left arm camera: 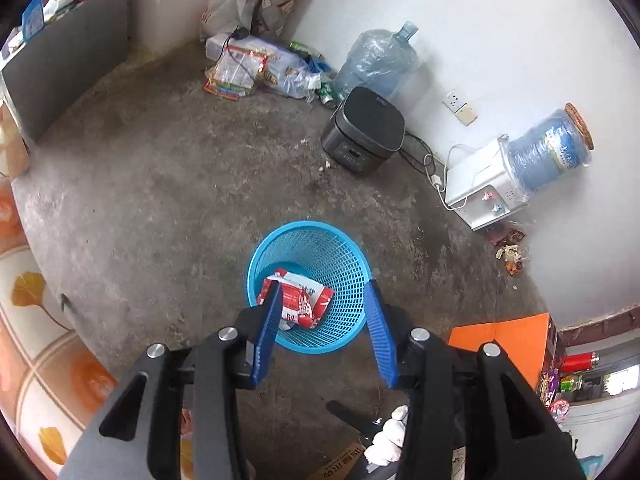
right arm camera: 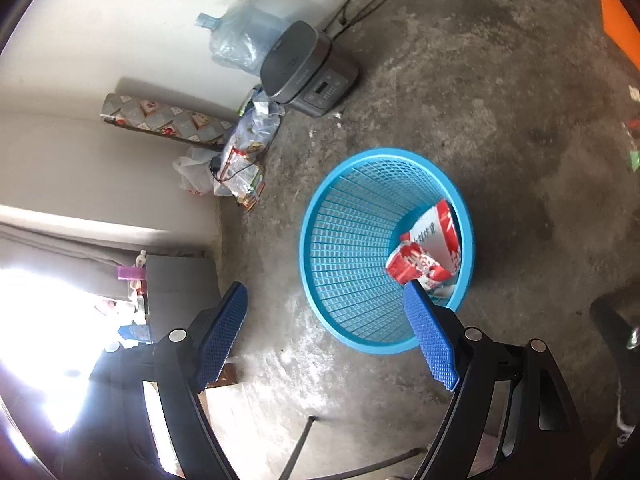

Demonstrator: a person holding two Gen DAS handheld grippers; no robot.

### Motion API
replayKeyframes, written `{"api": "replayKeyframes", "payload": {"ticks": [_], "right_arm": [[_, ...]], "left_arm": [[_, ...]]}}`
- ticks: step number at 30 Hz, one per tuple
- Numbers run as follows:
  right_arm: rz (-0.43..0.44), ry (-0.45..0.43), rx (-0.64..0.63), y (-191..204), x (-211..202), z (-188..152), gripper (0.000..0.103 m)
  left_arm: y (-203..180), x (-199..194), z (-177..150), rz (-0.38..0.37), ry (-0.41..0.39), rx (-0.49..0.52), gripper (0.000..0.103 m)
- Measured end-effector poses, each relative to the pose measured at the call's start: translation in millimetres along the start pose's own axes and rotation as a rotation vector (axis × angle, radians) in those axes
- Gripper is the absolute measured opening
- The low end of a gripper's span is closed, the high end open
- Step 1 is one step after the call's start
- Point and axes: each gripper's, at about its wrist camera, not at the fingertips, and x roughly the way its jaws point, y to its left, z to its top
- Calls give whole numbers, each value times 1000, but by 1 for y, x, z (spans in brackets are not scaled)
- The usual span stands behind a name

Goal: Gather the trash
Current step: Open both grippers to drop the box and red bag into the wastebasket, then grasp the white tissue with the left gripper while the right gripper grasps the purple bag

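Already dropped: red-white wrapper (left arm camera: 298, 298) inside blue basket (left arm camera: 256, 256) mid-floor. Left tool (left arm camera: 325, 320) and right tool (right arm camera: 326, 312) both released, empty. Next, probably: reach scraps (left arm camera: 510, 254) at floor's wall edge.

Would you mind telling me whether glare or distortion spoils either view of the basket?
Left wrist view: even light, blue basket and red-and-white packet sharp, fisheye bending the walls. Right wrist view: window glare blows out the lower left; the basket stays clear.
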Motion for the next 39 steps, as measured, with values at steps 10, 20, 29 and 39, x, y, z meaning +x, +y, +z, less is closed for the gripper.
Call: {"api": "replayKeyframes", "payload": {"ticks": [10,20,29,39], "right_arm": [[53,-173,-483,126,-76,-63,81],[185,-298,-956,210,-137,-162,95],[426,45,-1073,241,-129,-232,93],[522,360,-1132,265,-120,-318,74]], "left_arm": [[31,-168,-41,44,-311,217,58],[132,-332,-142,216,-629,173,85],[227,-402,-245,334,-688,-61,85],[279,-391,-311,270,-607,-219,74]]}}
